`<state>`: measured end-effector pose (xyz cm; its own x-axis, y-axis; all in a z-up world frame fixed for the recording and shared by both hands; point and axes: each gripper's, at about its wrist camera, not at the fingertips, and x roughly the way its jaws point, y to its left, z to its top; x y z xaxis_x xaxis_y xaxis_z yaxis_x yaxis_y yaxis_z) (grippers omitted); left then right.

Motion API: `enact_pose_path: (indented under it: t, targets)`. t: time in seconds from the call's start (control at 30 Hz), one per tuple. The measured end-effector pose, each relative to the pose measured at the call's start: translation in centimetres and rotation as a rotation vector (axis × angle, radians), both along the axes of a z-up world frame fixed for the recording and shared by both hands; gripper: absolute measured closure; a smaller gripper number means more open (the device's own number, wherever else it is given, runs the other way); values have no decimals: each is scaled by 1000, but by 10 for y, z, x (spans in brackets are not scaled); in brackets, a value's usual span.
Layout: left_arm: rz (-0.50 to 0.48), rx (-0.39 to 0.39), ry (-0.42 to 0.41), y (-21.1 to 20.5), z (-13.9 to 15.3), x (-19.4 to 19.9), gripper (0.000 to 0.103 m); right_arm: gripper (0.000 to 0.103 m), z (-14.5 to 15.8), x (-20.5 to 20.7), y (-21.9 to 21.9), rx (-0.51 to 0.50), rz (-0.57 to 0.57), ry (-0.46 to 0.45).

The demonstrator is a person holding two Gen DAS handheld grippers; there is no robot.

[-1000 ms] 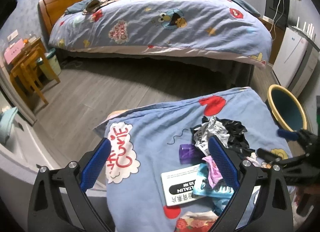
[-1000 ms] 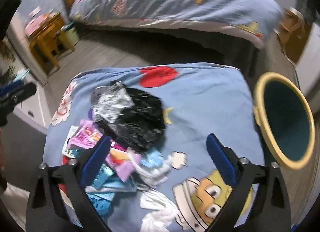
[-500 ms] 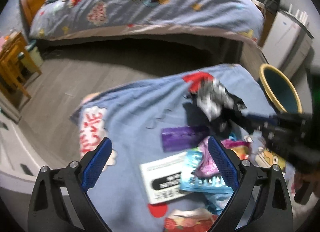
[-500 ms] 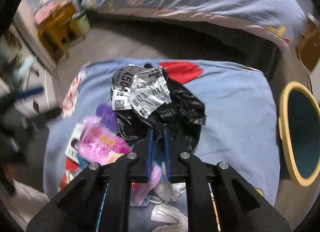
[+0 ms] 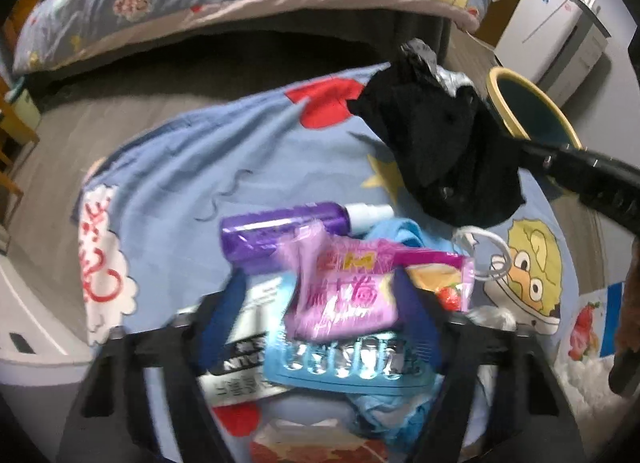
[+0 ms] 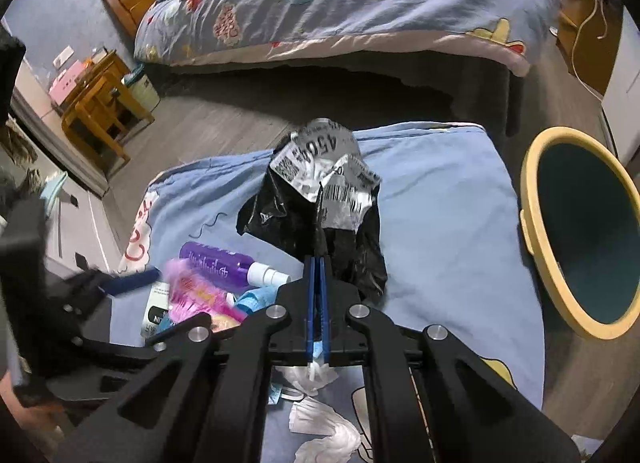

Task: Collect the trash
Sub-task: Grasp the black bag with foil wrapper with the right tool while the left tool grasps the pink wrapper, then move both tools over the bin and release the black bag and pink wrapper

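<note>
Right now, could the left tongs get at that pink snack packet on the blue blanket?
Probably yes. The left tongs are closing with the pink packet already between the fingers, on top of the pile. The right tongs hold the black bag well off to the side, so nothing blocks the way.

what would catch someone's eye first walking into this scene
First the crumpled black plastic bag with a white shipping label, pinched in the shut right gripper above the blue cartoon-print blanket. Next, the heap of bright litter at the blanket's near left, where the left gripper is closing around a pink snack wrapper beside a purple spray bottle. At the right stands a yellow-rimmed teal bin.
</note>
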<state>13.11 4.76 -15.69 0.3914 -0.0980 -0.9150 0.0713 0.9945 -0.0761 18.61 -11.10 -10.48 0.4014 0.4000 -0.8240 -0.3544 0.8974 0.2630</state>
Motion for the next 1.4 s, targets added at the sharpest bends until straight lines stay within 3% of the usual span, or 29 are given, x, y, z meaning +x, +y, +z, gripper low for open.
enact_pose_path:
  t: [0.07,0.13,0.27,0.53,0.77,0.93,1.4]
  targets:
    - [-11,0,14,-2,-2,0,76,101,2,1,-3,6,-4,-4]
    - [-21,6,5,-5,1,0,89,101,5,3,-7,15,-13,-7]
    - [-31,29,-31,-8,10,-3,96,101,12,7,-14,49,-38,-6]
    - [-26,57,-141,-10,41,-3,98,102,33,11,-30,96,-68,-36]
    - [-33,64,-257,-19,73,-1,98,102,76,17,-67,148,-102,-81]
    - [-38,49,-296,-26,83,3,98,102,107,20,-97,76,-85,-152]
    - [-60,52,-303,-52,82,10,98,102,84,43,-164,124,-214,-125]
